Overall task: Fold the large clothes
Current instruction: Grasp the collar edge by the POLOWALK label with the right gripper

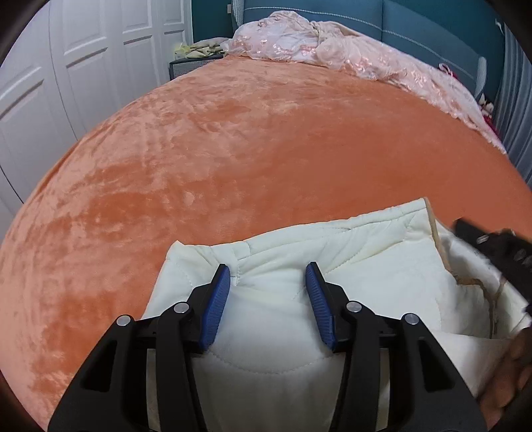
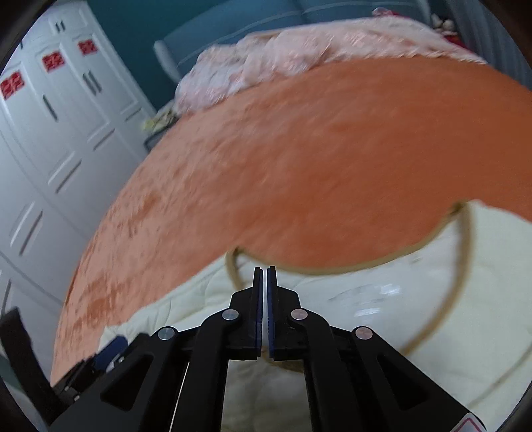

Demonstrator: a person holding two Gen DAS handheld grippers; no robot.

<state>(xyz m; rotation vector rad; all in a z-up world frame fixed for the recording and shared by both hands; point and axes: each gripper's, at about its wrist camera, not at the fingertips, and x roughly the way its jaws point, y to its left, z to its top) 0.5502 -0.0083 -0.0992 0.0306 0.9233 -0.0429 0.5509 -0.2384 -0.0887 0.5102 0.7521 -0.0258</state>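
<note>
Left gripper [image 1: 267, 279]: 2 blue ribbed pads stand part open over the cream quilted garment [image 1: 365, 266]; whether they touch the cloth is hard to tell. Garment lies at the near edge of the orange plush blanket [image 1: 232, 149], its lower part cut off by the frame. Right gripper [image 2: 265, 275]: jaws closed together at the garment's tan-trimmed edge; cloth between them cannot be made out through the blur. Left view alone shows stitch lines and a tan cord; right view alone shows red stickers on the white wardrobe [image 2: 50, 116]. Farthest: crumpled pink lace cover [image 1: 316, 46], teal headboard [image 1: 432, 26].
</note>
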